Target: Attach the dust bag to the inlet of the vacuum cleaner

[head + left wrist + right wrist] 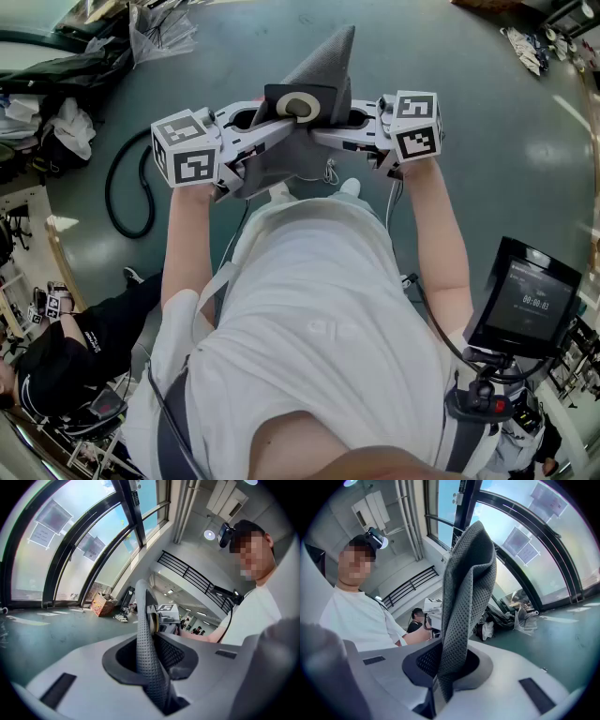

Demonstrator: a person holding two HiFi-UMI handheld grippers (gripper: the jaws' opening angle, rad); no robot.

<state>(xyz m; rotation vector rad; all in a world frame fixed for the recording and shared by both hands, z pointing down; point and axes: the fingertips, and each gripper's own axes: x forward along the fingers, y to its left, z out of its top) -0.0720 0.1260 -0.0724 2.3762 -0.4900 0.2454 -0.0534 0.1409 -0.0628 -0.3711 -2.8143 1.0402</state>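
The grey mesh dust bag (323,70) hangs in the air in front of the person, stretched between both grippers. Its black collar with a cream ring (298,106) faces up. My left gripper (267,131) is shut on the bag's left edge; in the left gripper view the fabric (146,653) stands pinched between the jaws of that gripper (157,686). My right gripper (330,137) is shut on the bag's right edge, and the cloth (466,597) rises out of its jaws (440,686). No vacuum cleaner body shows in any view.
A black hose (127,202) loops on the green floor at the left. Bags and clutter (56,84) lie at the upper left. Another person (66,356) crouches at the lower left. A screen on a stand (525,300) sits at the right.
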